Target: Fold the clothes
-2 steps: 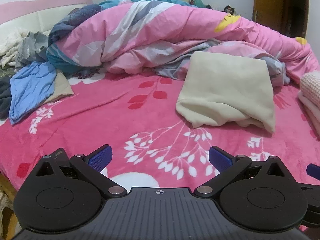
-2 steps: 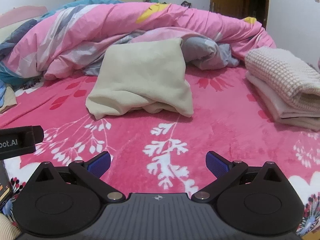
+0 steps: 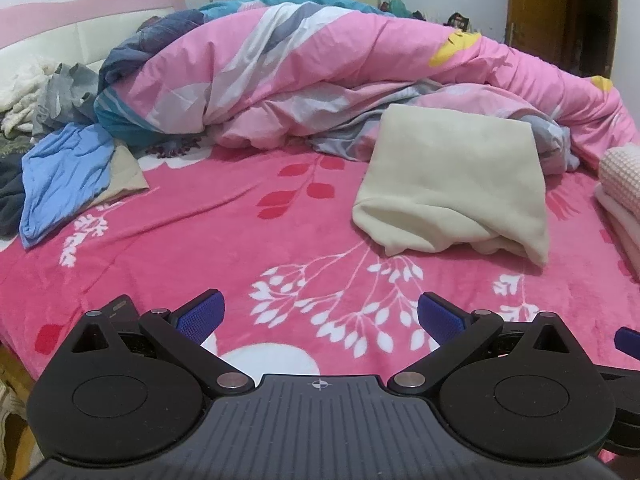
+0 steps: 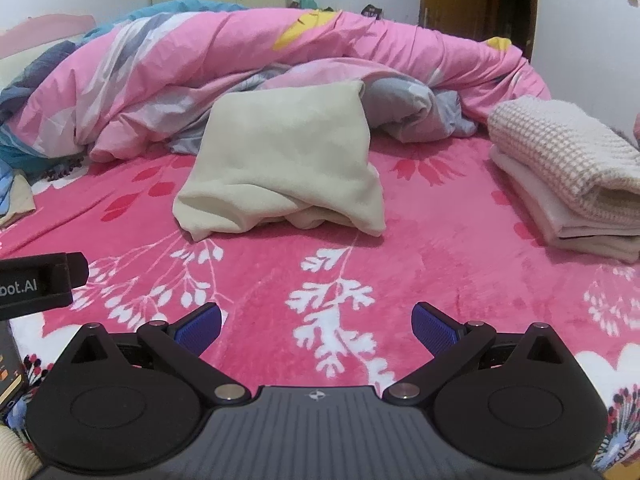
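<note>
A cream garment [image 3: 452, 184] [image 4: 284, 164] lies folded on the pink floral bedspread [image 3: 224, 240] [image 4: 420, 264], its far edge resting against the quilt. My left gripper [image 3: 320, 312] hovers open over the near part of the bed, well short of the garment, nothing between its blue pads [image 3: 200, 316]. In the right wrist view my right gripper [image 4: 316, 320] is likewise open and empty, facing the garment from the front. A stack of folded clothes [image 4: 568, 176] [image 3: 620, 192], waffle-knit on top, sits at the right. Unfolded clothes, a blue piece [image 3: 64, 176] among them, lie at the left.
A bunched pink, grey and teal quilt [image 3: 340, 76] [image 4: 240, 64] runs across the back of the bed. Behind it are a pink headboard [image 3: 84, 4], cupboards and a wooden door [image 4: 476, 4]. Part of the left gripper's body [image 4: 36, 284] shows at the left edge of the right wrist view.
</note>
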Tool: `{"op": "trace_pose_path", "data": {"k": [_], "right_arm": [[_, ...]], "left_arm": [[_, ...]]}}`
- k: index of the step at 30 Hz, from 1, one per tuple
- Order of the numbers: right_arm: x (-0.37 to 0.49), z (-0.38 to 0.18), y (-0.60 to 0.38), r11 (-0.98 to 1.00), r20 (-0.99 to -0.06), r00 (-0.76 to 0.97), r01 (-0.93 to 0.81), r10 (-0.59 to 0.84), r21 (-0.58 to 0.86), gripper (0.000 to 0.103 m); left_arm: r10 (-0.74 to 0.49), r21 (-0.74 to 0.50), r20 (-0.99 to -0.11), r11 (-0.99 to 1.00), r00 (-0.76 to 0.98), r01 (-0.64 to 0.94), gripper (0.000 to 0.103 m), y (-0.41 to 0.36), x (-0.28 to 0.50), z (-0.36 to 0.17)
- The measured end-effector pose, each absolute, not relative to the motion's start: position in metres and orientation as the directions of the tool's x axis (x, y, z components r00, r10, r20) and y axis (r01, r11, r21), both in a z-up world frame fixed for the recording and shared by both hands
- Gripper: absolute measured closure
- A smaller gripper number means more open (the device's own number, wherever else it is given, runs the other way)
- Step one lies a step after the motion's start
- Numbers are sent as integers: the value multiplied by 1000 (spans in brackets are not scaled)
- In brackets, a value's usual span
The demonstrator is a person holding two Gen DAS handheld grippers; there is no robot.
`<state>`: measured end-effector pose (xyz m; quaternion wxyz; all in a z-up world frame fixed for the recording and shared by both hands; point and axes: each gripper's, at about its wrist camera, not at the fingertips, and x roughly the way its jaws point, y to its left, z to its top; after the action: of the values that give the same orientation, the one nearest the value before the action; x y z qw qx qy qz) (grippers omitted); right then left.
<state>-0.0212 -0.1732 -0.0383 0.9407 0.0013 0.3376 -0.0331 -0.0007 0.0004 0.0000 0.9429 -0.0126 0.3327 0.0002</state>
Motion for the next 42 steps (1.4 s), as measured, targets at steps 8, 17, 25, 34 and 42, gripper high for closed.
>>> {"op": "trace_pose_path", "data": {"k": [8, 17, 25, 34, 42], "right_arm": [[-34, -29, -177, 997, -612, 788, 77, -65, -8, 0], [-35, -25, -176, 997, -613, 787, 81, -76, -20, 0], [-34, -27, -177, 996, -612, 787, 83, -77, -19, 0], [-34, -25, -178, 996, -610, 788, 89, -78, -12, 0], [-36, -25, -181, 996, -606, 791, 93, -79, -8, 0]], "left_arm": [[-21, -22, -622, 1000, 783, 9, 0, 0, -8, 10], [-26, -11, -621, 1000, 783, 24, 0, -4, -10, 12], [-12, -12, -622, 1000, 783, 5, 0, -1, -7, 9], [-4, -4, -625, 1000, 781, 1, 0, 0, -6, 7], [5, 5, -622, 1000, 783, -3, 0, -1, -9, 6]]}}
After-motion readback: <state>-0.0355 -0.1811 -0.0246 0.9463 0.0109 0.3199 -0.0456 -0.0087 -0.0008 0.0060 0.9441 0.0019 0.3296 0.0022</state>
